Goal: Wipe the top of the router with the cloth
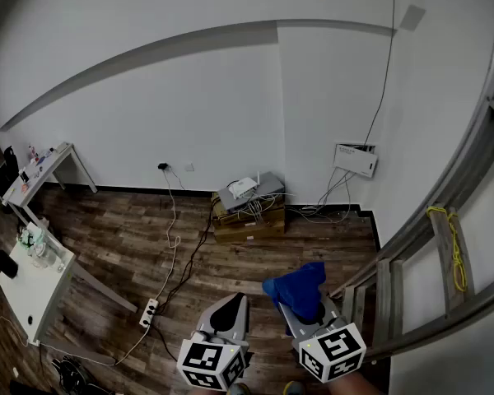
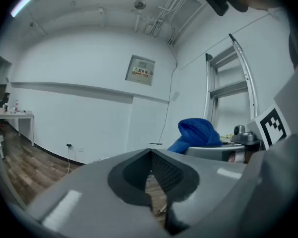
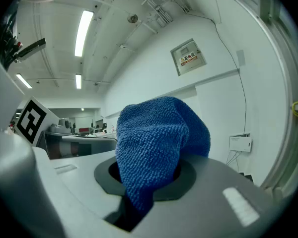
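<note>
- You are standing on a wood-pattern floor (image 1: 123,237) in a room with white walls; two walls meet in a corner at about 12 o'clock in the head view.
- The router (image 1: 244,188), small and white, sits at 12 o'clock, well apart from both grippers. It rests on a flat grey case (image 1: 265,186) on top of a cardboard box (image 1: 249,223), close against the wall.
- Your right gripper (image 1: 301,306) is pinching the blue cloth (image 1: 298,286). The right gripper view shows the cloth bunched between the jaws and standing up above them.
- Your left gripper (image 1: 233,301) has its jaws pressed together at the tips, with nothing between them. It is held just beside the right one, on its 9 o'clock side.
- Cables spill from the box toward 3 o'clock and run up to a white wall box (image 1: 355,160); a thin cable climbs the wall from there.
- A dark cable trails across the floor from the cardboard box toward 7 o'clock, and a white cable runs from a wall socket (image 1: 162,167) down to a power strip (image 1: 150,311). Both lie between you and the router, to the left of the straight line.
- An aluminium ladder (image 1: 389,290) leans at 3 o'clock, near the right gripper, with a yellow cord (image 1: 454,249) looped on it.
- A white desk (image 1: 23,295) stands at 9 o'clock with small items on it; a second desk (image 1: 48,164) stands at 10 o'clock by the wall.
- A framed panel (image 2: 140,71) hangs high on the wall.
</note>
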Demonstrator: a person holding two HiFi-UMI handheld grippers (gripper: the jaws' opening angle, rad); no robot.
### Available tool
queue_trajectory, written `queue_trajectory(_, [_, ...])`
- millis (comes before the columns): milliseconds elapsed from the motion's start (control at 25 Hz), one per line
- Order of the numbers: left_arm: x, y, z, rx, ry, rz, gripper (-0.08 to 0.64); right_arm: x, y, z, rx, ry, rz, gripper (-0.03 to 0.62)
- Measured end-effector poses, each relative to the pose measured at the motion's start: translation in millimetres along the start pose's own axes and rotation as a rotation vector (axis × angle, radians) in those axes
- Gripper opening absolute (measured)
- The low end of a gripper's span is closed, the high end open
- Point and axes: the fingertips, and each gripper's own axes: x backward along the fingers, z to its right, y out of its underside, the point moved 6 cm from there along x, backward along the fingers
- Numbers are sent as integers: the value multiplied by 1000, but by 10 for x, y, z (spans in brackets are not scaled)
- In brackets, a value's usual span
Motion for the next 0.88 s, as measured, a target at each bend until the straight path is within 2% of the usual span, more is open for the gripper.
queue_trajectory(240, [-145,-33,-35,1,1,6,0,-64,10,114,-3,14,-11,97])
queue_trajectory(640, [-637,112,145,2,14,7,0,-98,123,660,14,20,-34,98])
queue_trajectory(760, [-793,156,11,12,16,-28,0,-293,162,770,-3,21,-60,98])
queue_trajectory(880, [-1053,153,-310,27,8,-25,0,-672,191,872,6,3,-74,98])
